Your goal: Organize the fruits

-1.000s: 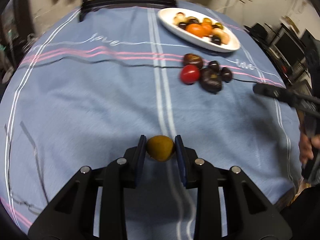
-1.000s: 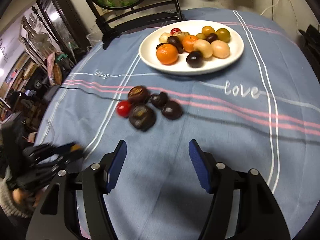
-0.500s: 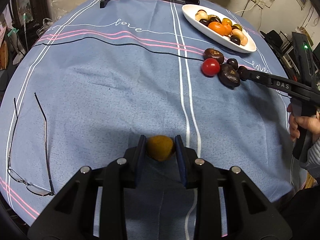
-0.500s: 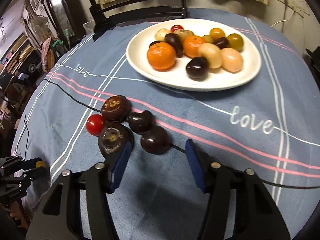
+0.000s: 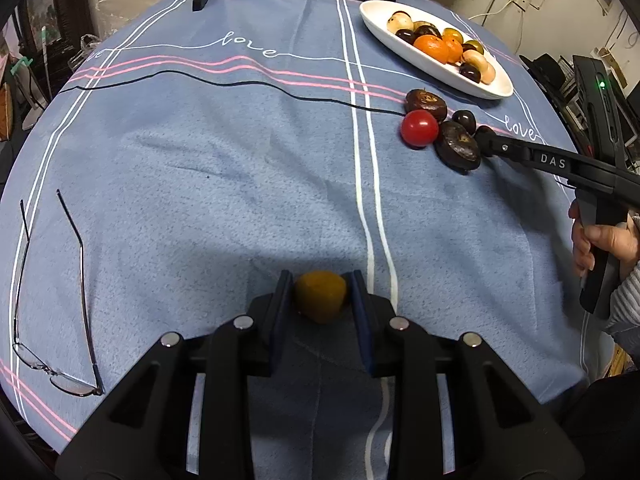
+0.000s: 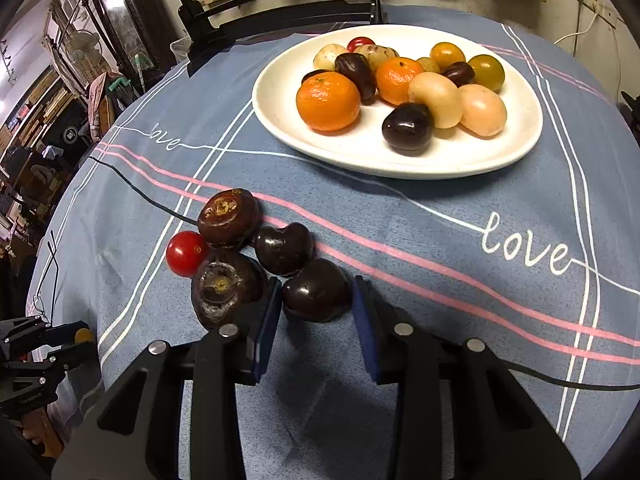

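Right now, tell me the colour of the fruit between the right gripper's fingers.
Very dark purple-brown, almost black and glossy fruit; clearest in the right wrist view.

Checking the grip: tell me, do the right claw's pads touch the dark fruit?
Touching. In the right wrist view both pads of the right claw meet the dark fruit.

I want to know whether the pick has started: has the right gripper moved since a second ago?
Yes. The right gripper came forward toward the white plate, its jaws closing around the nearest dark glossy fruit.
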